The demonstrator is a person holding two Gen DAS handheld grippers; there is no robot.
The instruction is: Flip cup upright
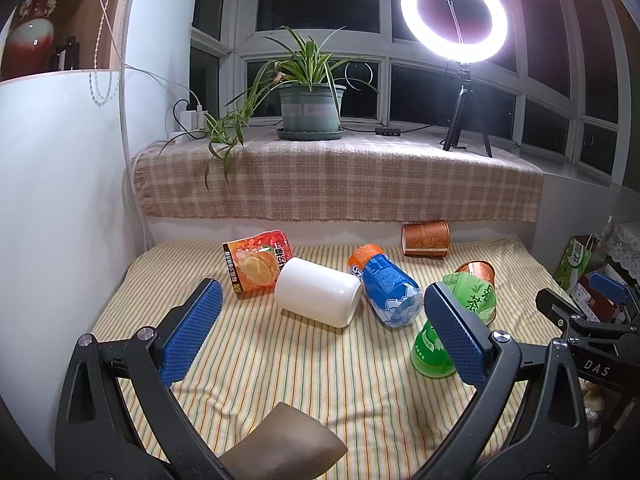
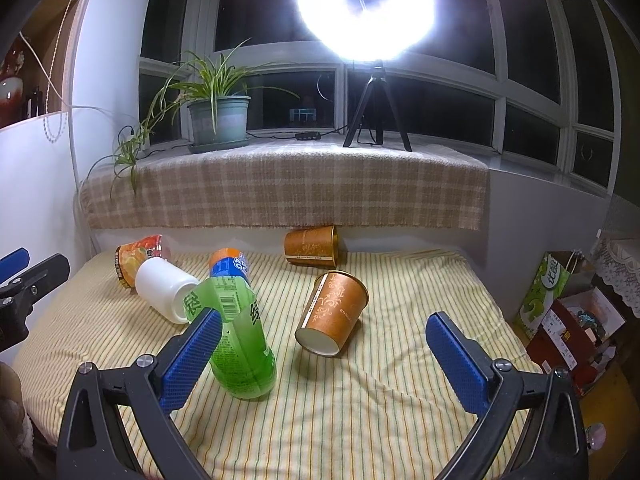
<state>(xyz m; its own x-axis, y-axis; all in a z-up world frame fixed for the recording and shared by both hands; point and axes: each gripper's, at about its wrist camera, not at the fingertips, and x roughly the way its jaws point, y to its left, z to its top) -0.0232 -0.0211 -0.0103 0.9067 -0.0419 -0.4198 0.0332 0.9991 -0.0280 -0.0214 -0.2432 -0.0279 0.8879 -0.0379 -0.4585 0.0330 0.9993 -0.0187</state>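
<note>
Several cups lie on their sides on a striped cloth [image 1: 280, 372]. A white cup [image 1: 318, 298] rests ahead of my left gripper [image 1: 322, 294], which is open and holds nothing. A brown paper cup [image 2: 334, 314] lies tilted with its base toward me, just ahead of my open, empty right gripper [image 2: 324, 320]. Another brown paper cup [image 2: 312, 246] lies at the back against the ledge. A red-orange printed cup [image 1: 258, 264] lies behind the white cup. The left gripper's right finger [image 1: 456, 336] partly hides the green bottle [image 1: 476, 296].
A blue bottle [image 1: 390, 292] and the green bottle [image 2: 240, 340] lie among the cups. Behind stands a plaid-covered ledge [image 1: 340, 184] with a potted plant [image 1: 310, 108] and a ring light [image 1: 454, 16]. A white wall [image 1: 60, 200] is left; boxes and bags [image 2: 572, 320] are right.
</note>
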